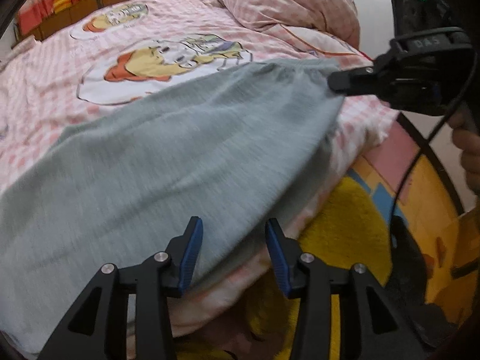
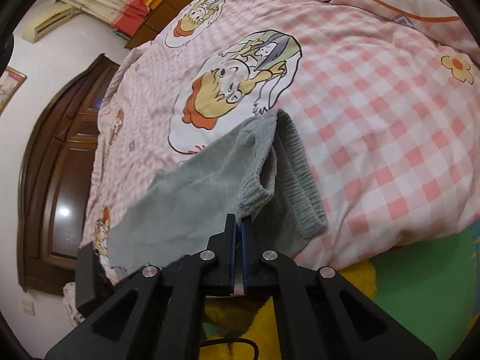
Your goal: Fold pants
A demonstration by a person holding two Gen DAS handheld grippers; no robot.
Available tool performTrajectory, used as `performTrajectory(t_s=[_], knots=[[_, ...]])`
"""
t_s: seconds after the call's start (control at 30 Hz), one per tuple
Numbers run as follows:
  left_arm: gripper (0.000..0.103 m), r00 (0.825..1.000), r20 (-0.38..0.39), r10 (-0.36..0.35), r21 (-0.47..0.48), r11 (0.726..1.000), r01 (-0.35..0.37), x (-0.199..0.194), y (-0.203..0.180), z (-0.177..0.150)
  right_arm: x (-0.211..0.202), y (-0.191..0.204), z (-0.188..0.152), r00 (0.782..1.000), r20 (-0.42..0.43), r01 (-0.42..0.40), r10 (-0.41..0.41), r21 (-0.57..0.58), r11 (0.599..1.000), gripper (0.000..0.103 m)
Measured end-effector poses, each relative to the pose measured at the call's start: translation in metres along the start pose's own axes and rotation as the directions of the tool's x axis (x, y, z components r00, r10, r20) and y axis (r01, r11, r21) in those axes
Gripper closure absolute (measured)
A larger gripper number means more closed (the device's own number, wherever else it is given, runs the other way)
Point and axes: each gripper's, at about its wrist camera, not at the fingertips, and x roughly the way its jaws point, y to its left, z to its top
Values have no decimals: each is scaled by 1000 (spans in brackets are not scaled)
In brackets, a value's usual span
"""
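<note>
Grey-green pants [image 1: 180,150] lie across the near edge of a bed with a pink checked sheet [image 1: 45,69]. My left gripper [image 1: 234,225] is open over the lower edge of the pants, where the cloth hangs off the bed; its blue pads [image 1: 192,252] stand apart from the cloth. My right gripper [image 2: 239,220] is shut on the near end of the elastic waistband [image 2: 300,177], which is lifted a little and gapes open. In the left wrist view the right gripper [image 1: 333,85] pinches that waistband corner at the far right of the pants [image 2: 192,192].
A pink pillow or bunched duvet [image 1: 288,0] lies at the head of the bed. A yellow and coloured floor mat [image 1: 345,225] lies below the bed's edge. A hand [image 1: 468,156] holds the right gripper. A dark wooden door [image 2: 69,180] stands beyond the bed.
</note>
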Motion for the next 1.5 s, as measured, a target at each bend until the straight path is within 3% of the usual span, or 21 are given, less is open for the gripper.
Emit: performTrajectory(t_s=[0.07,0.27,0.57,0.67,0.77,0.8,0.87,0.9,1.03,1.2,1.33,1.5], knots=[[98,1000,2,11,7,1000,-11,0,1,-1,2,-8,-3,1000,-11,1,-1,16,1000,100],[97,999,-1,-33,17,999,33,-4,1,-3,13,-27,-10,998,-38,50,-48,42,998,100],[96,999,-42,-34,49,998,36,5,-5,-12,33,-32,-17,984,-63,166,-168,-36,985,99],[95,992,-91,-92,33,995,95,10,-3,-18,18,-22,-16,975,-44,213,-217,-69,975,95],[93,982,-108,-155,-23,988,154,5,3,-25,-6,0,-17,961,35,277,-275,-151,949,95],[91,984,-91,-152,-34,988,150,-1,7,-25,-14,10,-17,954,68,300,-292,-183,936,95],[72,991,-46,-123,-56,991,121,-17,18,-23,-23,29,-17,947,117,318,-298,-231,920,93],[68,994,-18,-105,-71,992,103,-26,24,-22,-25,38,-18,950,129,308,-284,-251,918,93],[65,998,56,1,-152,988,8,-57,58,-22,-8,72,-20,974,99,225,-203,-326,918,89],[64,985,86,152,-309,944,-119,-92,114,-37,39,114,-31,985,22,167,-173,-405,899,88],[63,964,75,255,-426,882,-200,-117,157,-65,77,146,-46,988,-53,108,-147,-448,888,88],[62,940,41,340,-554,790,-262,-144,204,-105,112,164,-63,976,-107,112,-187,-491,864,88]])
